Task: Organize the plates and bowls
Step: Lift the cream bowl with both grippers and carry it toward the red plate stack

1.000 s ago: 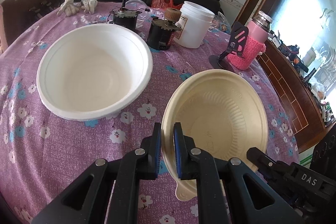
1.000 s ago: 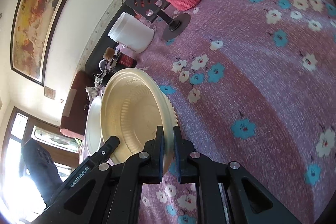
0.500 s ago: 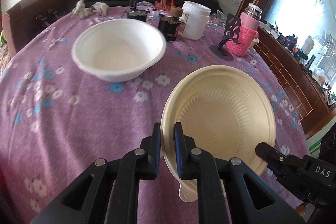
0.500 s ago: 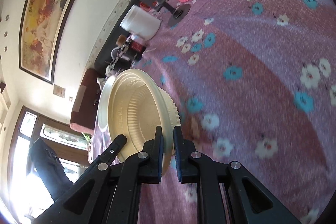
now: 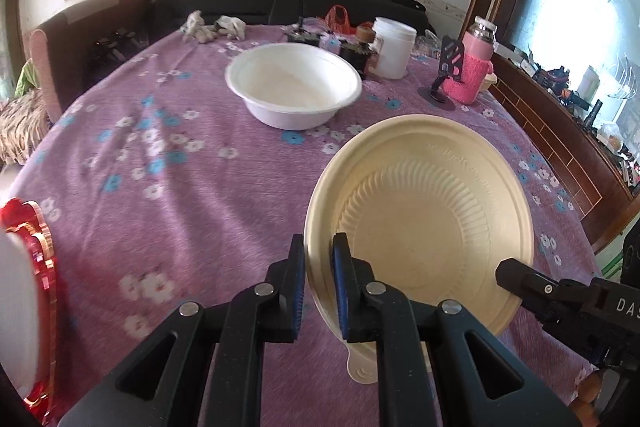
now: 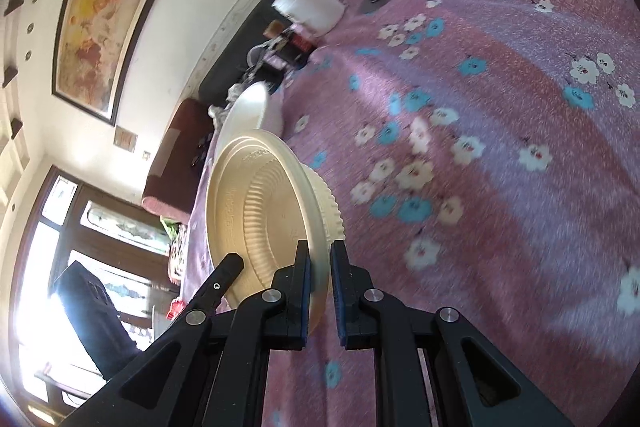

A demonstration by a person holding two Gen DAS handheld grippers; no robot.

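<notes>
Held above the purple flowered tabletop point(image 5: 168, 211): a shallow, round, cream-yellow disposable bowl point(image 5: 432, 223) with a ribbed inner wall and a small tab on its rim at 6 o'clock, filling the lower right of the left wrist view. Pinched at its rim at about 8 o'clock by the left tongs point(image 5: 319, 277), narrowly closed with the blue pads pressing the thin edge from inside and outside. Gripped on the opposite rim by the right tongs point(image 6: 319, 291), likewise closed narrow on the edge, black tip showing at 4 o'clock of the bowl in the left wrist view. Seen edge-on from the right wrist camera, the same bowl tilted, its ribbed outside wall facing the cloth. Beyond it, toward 11 o'clock in the left wrist view and well apart, a deeper round white foam bowl point(image 5: 294, 87) standing upright on the cloth. Behind that, near the far edge of the tabletop: a white plastic tub point(image 5: 393, 47) at 12 o'clock, small dark gadgets point(image 5: 356, 51) just left of it, a bottle in a pink knitted sleeve point(image 5: 472, 71) at 1 o'clock with a black phone stand point(image 5: 444, 75) just beside it, and pale crumpled gloves point(image 5: 212, 27) toward 11 o'clock. At the far left edge, around 8 o'clock, a blurred red and white object point(image 5: 28, 267). Past the tabletop, a dark sofa point(image 5: 248, 3) against the wall.
</notes>
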